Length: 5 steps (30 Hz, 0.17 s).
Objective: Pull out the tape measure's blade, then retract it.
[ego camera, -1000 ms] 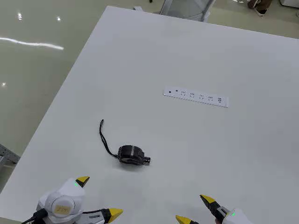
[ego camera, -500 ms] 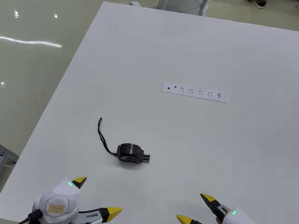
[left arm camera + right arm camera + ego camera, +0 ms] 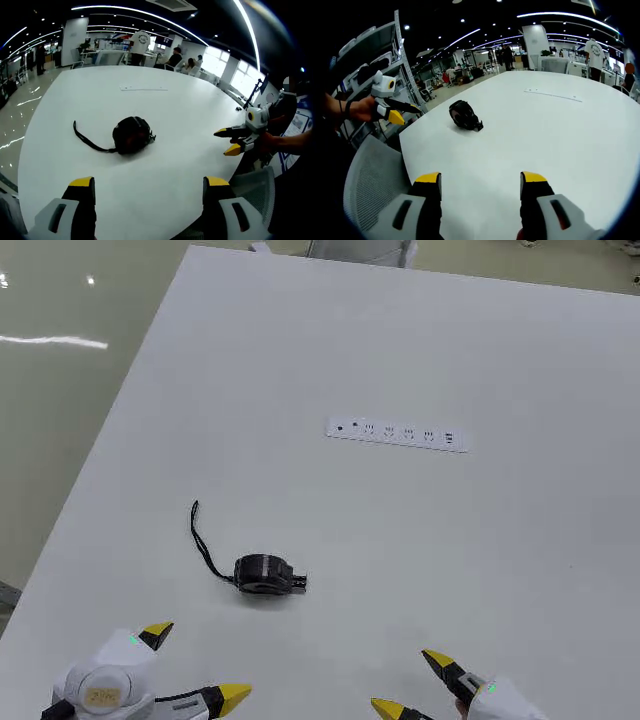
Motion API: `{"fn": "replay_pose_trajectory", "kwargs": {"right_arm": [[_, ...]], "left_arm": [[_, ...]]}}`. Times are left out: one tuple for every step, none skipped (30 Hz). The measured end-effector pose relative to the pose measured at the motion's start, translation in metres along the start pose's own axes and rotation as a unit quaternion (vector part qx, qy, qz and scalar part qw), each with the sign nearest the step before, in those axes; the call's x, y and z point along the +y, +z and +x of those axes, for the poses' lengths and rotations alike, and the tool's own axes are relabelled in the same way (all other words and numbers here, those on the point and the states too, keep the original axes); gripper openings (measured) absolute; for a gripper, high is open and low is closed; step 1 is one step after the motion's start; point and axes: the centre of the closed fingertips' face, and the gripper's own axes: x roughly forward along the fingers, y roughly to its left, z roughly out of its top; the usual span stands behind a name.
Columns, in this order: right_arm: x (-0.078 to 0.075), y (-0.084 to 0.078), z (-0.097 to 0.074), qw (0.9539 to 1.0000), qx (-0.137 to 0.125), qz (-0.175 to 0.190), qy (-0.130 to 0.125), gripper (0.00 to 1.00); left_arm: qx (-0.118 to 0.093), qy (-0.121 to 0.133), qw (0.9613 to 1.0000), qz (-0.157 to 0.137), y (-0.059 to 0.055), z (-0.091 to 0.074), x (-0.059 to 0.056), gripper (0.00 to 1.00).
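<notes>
The tape measure (image 3: 264,573) lay on the table (image 3: 500,540), well short of the power strip (image 3: 396,434) on the person's side, with the left gripper (image 3: 194,665) and right gripper (image 3: 410,682) farther from that strip, both wide open, holding nothing.

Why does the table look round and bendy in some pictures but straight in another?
Left and right gripper views: fisheye lenses bend the white table into a curve; head view: its edges run straight, and lights glare on the shiny floor.
</notes>
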Motion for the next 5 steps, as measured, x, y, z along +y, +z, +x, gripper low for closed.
{"fn": "replay_pose_trajectory", "kwargs": {"right_arm": [[0.0001,0.0001,0.0000,1.0000,0.000,0.000,0.001,0.64],[0.0000,-0.0001,0.0000,1.0000,0.001,-0.002,0.001,0.64],[-0.0001,-0.0003,-0.0001,1.0000,0.002,-0.002,0.001,0.64],[-0.0002,-0.0002,0.0001,1.0000,0.002,-0.002,0.001,0.64],[-0.0005,0.0000,0.0004,1.0000,0.002,-0.002,0.001,0.64]], "left_arm": [[-0.003,-0.002,1.0000,-0.005,0.0013,0.0005,-0.0004,0.86],[-0.003,-0.002,1.0000,-0.007,0.0015,0.0007,-0.0003,0.87],[-0.003,-0.002,1.0000,-0.006,0.0014,0.0009,-0.0002,0.87],[-0.002,-0.001,1.0000,-0.004,0.0009,0.0010,0.0005,0.87],[-0.002,0.000,1.0000,-0.003,0.0008,0.0011,0.0009,0.87]]}}
